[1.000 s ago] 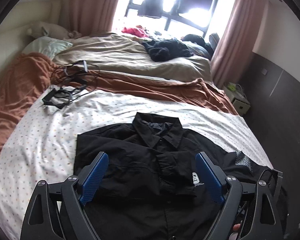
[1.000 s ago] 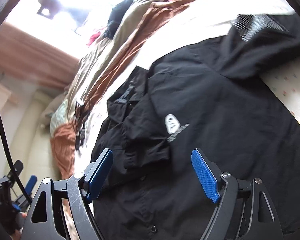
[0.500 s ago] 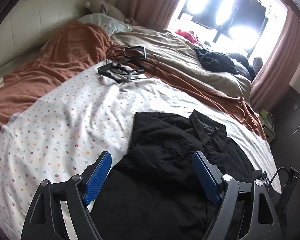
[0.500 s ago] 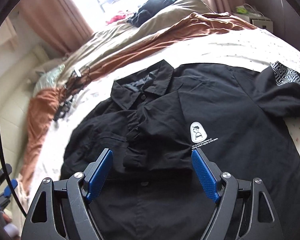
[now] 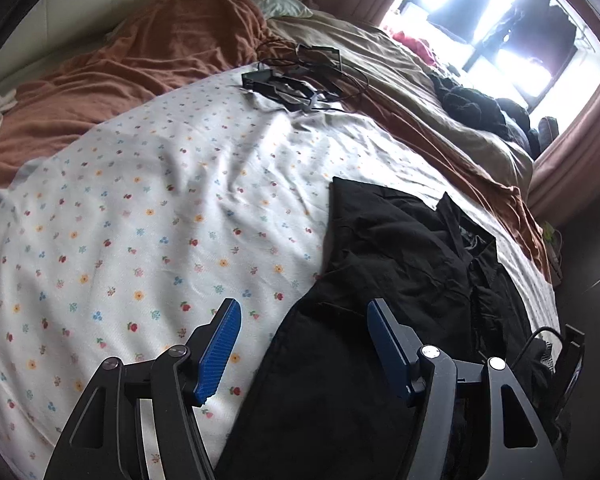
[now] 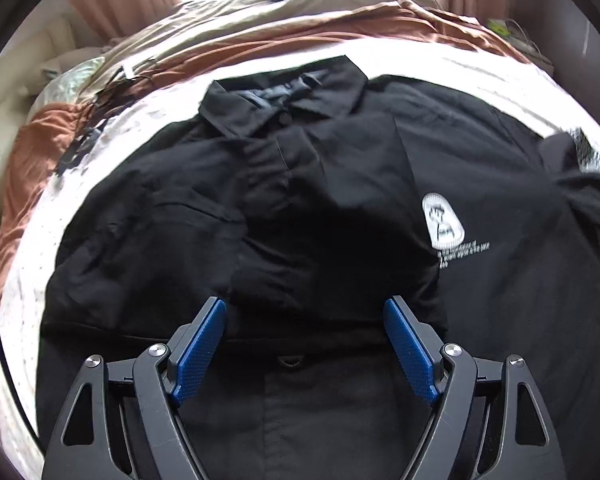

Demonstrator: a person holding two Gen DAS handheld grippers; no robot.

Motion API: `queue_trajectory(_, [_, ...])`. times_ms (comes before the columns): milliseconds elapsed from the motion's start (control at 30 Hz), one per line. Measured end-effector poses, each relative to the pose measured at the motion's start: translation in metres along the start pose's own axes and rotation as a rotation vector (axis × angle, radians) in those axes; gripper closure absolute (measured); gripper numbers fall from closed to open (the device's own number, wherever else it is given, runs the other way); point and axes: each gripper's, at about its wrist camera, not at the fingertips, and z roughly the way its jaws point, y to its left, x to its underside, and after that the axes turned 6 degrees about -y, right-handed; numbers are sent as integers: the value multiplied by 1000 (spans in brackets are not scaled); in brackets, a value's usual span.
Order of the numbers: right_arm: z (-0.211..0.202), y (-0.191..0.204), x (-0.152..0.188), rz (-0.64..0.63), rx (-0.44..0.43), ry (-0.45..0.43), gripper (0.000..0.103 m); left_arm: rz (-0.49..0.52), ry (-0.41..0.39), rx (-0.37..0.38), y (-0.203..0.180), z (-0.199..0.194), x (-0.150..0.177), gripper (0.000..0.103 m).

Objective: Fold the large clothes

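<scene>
So we've got the black shirt lying collar-up on the flowery sheet of the bed, one sleeve folded across its front, with our left claw wide over its side edge and our right claw wide over its middle, both holding nothing.

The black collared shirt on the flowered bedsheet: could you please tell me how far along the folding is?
Done: the black collared shirt lies front-up on the white flowered bedsheet, with one sleeve already folded across its chest. In hand: nothing; the left gripper hovers open at the shirt's folded side edge, and the right gripper hovers open over the placket. Left: the sleeve bearing the patterned patch remains spread out, and the body is unfolded.
</scene>
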Motion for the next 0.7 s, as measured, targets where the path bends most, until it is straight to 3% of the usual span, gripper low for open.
queue_trajectory(100, [-3,-1,2,-12,17,-15,40,-18,12,6,1,-1,3,36])
queue_trajectory(133, [-7,-2,1,-19,24,-21,60,-17,15,6,0,-1,5,36])
queue_trajectory(167, [-9,-4,0,-18,25,-24,68,-16,17,7,-2,-2,6,36])
queue_trajectory(267, [-16,-24,-7,59,-52,-30,76,-20,18,19,-7,-5,7,36])
queue_trajectory(467, [-45,-80,-20,275,-144,-81,81,-19,-6,25,-24,-20,10,36])
queue_trajectory(633, [-66,-135,-19,423,-98,-98,77,-11,-17,33,-39,-27,14,36])
queue_trajectory(700, [-71,-152,-17,456,-98,-93,70,16,-22,29,-47,-29,16,36])
